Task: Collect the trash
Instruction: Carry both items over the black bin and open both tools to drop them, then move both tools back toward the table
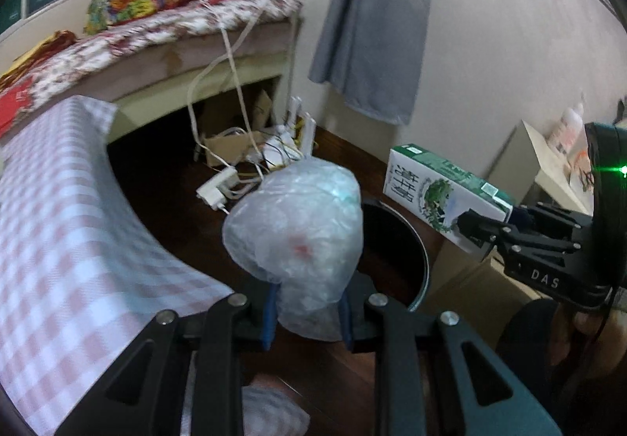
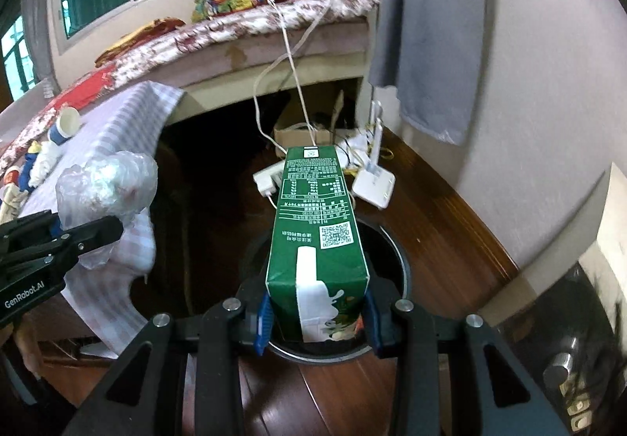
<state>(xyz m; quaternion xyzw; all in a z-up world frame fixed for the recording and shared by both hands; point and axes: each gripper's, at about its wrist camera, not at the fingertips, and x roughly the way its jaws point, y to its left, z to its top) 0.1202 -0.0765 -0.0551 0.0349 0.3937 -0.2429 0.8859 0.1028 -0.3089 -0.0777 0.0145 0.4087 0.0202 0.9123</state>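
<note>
My left gripper is shut on a crumpled clear plastic bag, held in the air beside a checked tablecloth. In the right wrist view the same bag and the left gripper show at the left. My right gripper is shut on a green and white milk carton, which points away from the camera over a round black bin on the wooden floor. From the left wrist view the carton hangs just right of the bin, with the right gripper gripping its end.
A bed with a floral cover stands behind. A power strip, cables and a white router lie on the floor beyond the bin. The table carries a paper cup and small items. A grey cloth hangs on the wall.
</note>
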